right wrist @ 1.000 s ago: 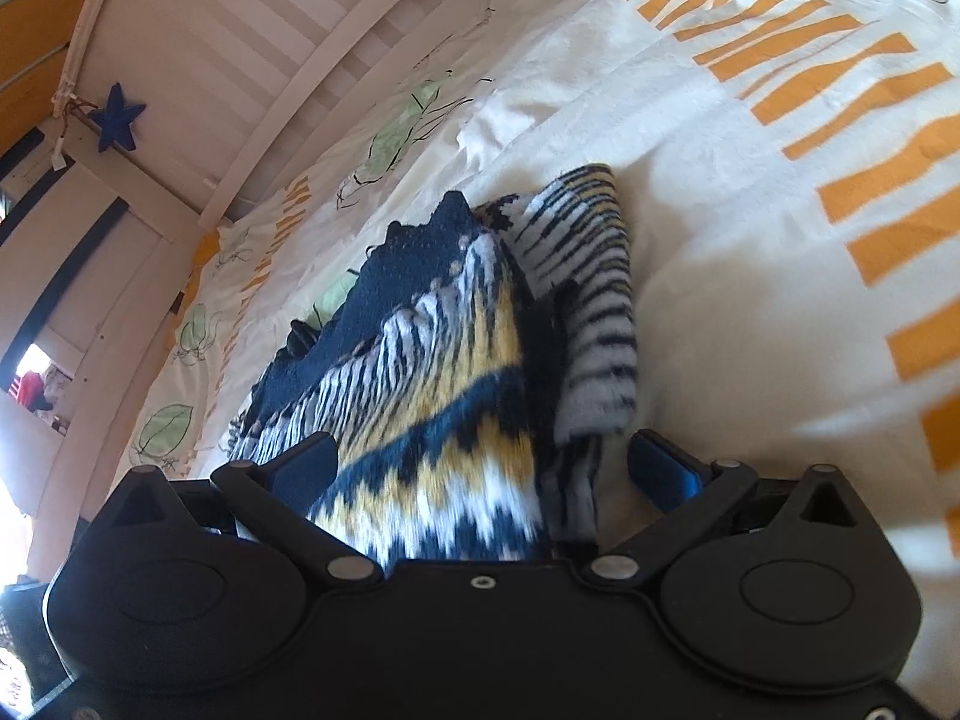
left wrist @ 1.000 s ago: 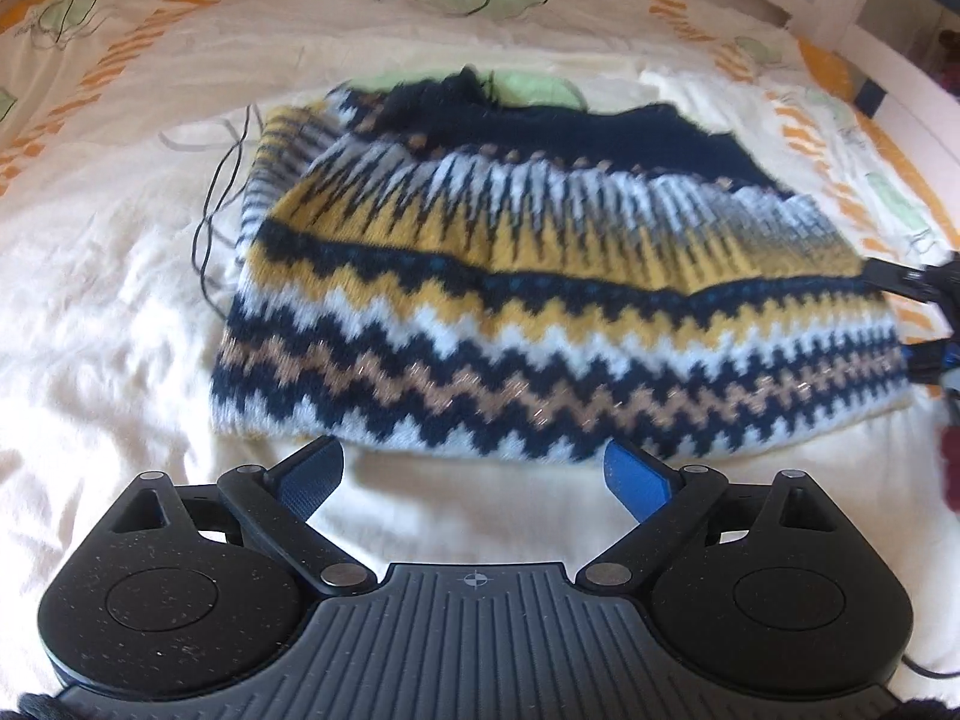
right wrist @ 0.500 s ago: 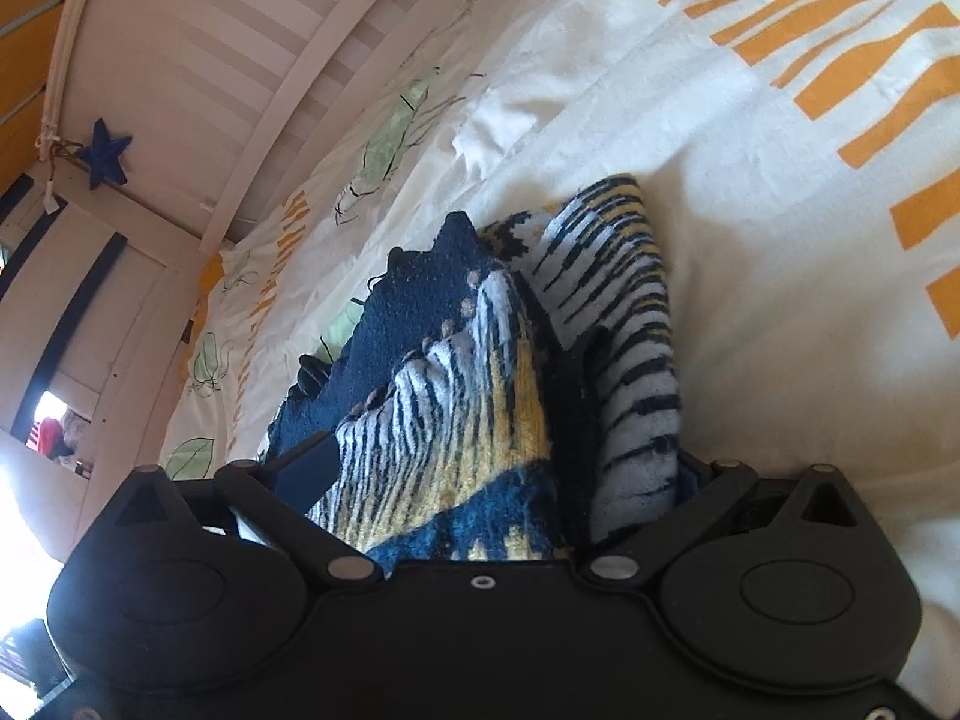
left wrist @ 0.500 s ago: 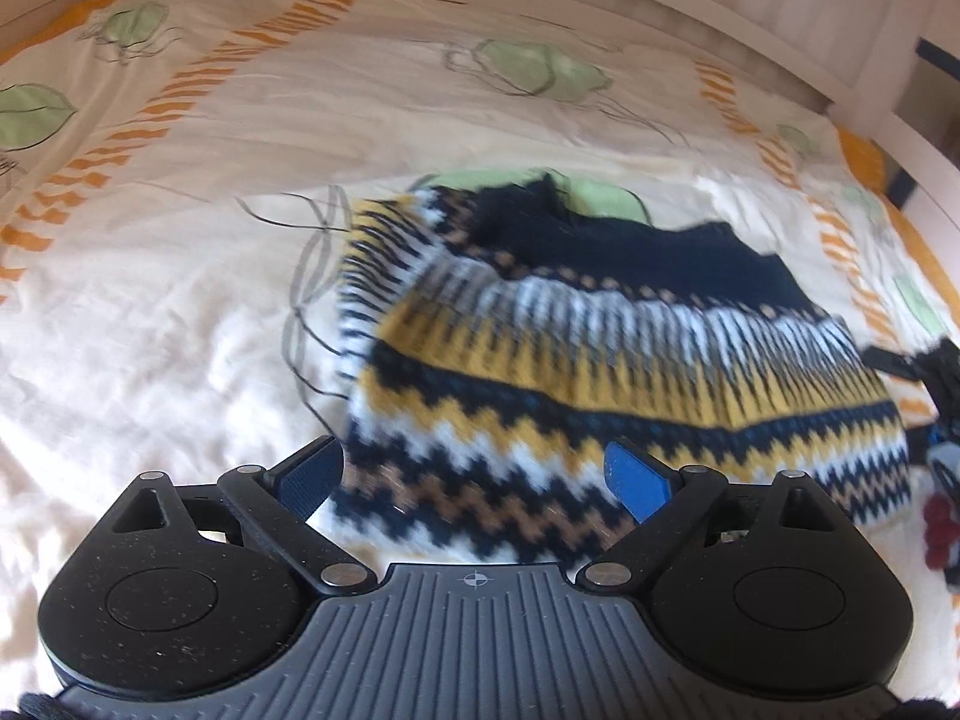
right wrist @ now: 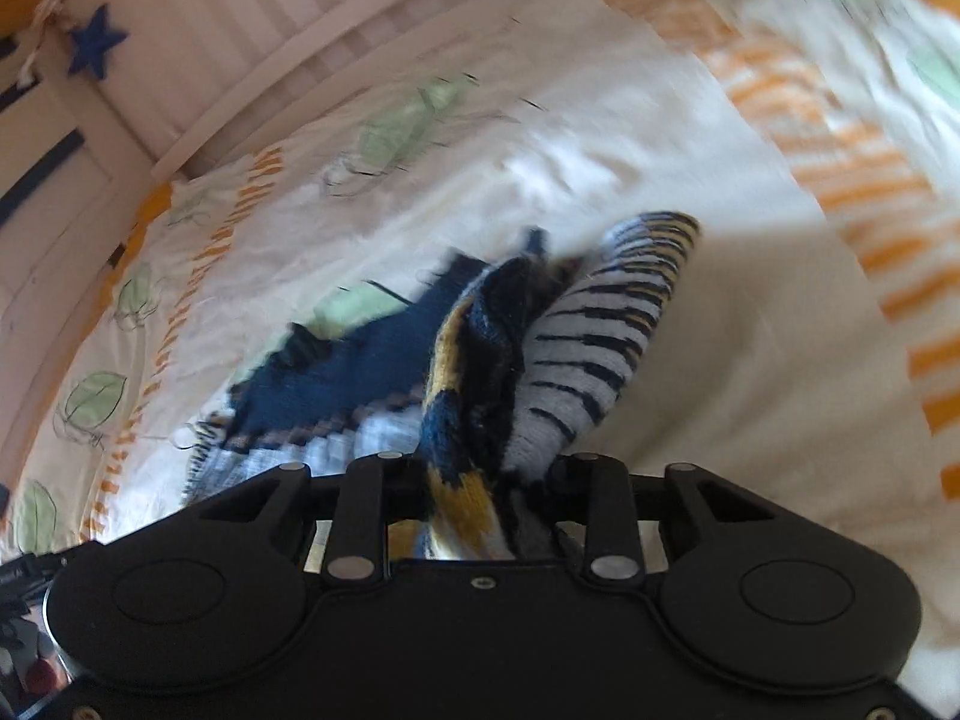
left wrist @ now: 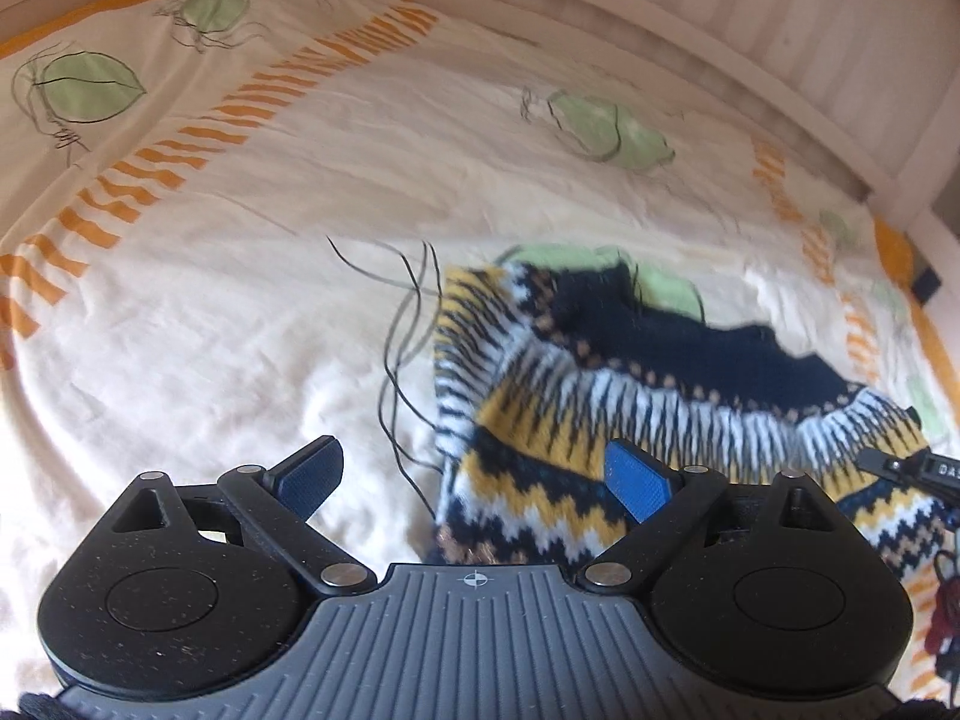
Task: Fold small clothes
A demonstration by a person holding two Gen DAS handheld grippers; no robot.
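A small knitted sweater (left wrist: pixel 630 384) with navy, white and yellow zigzag bands lies folded on the bed sheet (left wrist: pixel 240 312). My left gripper (left wrist: pixel 474 474) is open, its fingers straddling the sweater's near left corner, with the left pad (left wrist: pixel 312 471) over bare sheet and the right pad (left wrist: pixel 636 474) over the knit. My right gripper (right wrist: pixel 480 480) is shut on the sweater's right edge (right wrist: pixel 474 372), which bunches up between the fingers. The right gripper's tip also shows at the far right of the left wrist view (left wrist: pixel 912 465).
The sheet is cream with orange stripes (left wrist: pixel 144 180) and green leaves (left wrist: pixel 612 132). A white slatted bed rail (left wrist: pixel 720 18) runs along the far side. A blue star (right wrist: pixel 96 39) hangs on the rail. Black threads (left wrist: pixel 396 348) trail left of the sweater.
My right gripper has closed on the sweater's right edge and lifted it. My left gripper has moved forward and left, from in front of the hem to the sweater's left corner.
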